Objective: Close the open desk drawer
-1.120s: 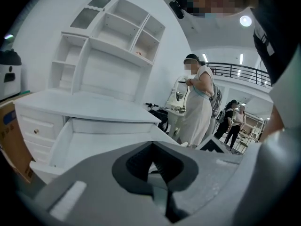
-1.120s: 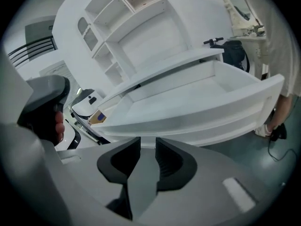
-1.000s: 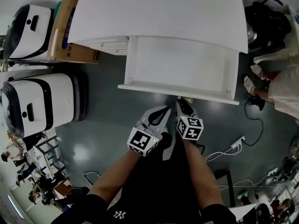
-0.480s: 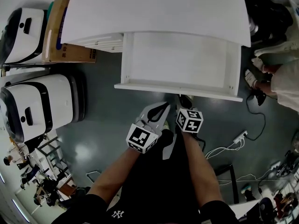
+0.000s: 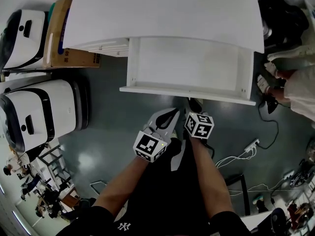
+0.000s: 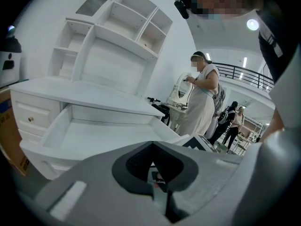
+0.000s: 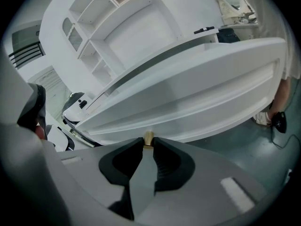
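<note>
Right tongs pinch the brass knob, left tongs pressed together, empty; an off-axis shove could jam the drawer.

View from above, looking steeply down. A white desk fills the top, its wide, shallow drawer pulled open and bare inside. Below, a person's forearms hold two grey grippers side by side over a grey floor. The right gripper reaches the drawer's front edge; the left gripper sits just short of it. A cardboard box and white machines stand at left.
</note>
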Demonstrator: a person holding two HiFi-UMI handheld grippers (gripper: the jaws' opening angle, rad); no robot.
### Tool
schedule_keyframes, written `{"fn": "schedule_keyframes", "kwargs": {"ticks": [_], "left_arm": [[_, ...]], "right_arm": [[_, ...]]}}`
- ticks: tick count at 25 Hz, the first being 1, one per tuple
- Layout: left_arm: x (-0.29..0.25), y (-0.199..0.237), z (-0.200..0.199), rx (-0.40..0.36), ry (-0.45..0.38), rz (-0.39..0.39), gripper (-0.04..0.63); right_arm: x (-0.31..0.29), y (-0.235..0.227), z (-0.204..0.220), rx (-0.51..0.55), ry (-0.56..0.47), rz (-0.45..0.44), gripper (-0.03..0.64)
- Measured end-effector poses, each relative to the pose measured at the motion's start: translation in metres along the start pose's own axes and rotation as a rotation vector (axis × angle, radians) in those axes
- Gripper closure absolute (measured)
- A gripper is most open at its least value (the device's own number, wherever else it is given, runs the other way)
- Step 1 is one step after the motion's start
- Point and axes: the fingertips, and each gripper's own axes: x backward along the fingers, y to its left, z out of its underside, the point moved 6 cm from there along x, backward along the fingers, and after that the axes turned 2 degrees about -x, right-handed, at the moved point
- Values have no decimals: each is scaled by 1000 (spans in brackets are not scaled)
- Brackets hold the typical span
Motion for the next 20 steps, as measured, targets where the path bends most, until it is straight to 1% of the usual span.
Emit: {"fn": "schedule_keyframes", "kwargs": {"ticks": [7, 11, 20], "left_arm": [[-22, 15, -17, 13, -10, -38, 595], [-38, 26, -24, 23, 1, -56, 595], [-75, 47, -56, 40, -8, -98, 595]], "right_arm": [[-19, -5, -31, -3, 17, -25, 522], [-33, -6, -49, -2, 25, -39, 522], [-64, -11, -101, 12, 40, -66, 520]]}}
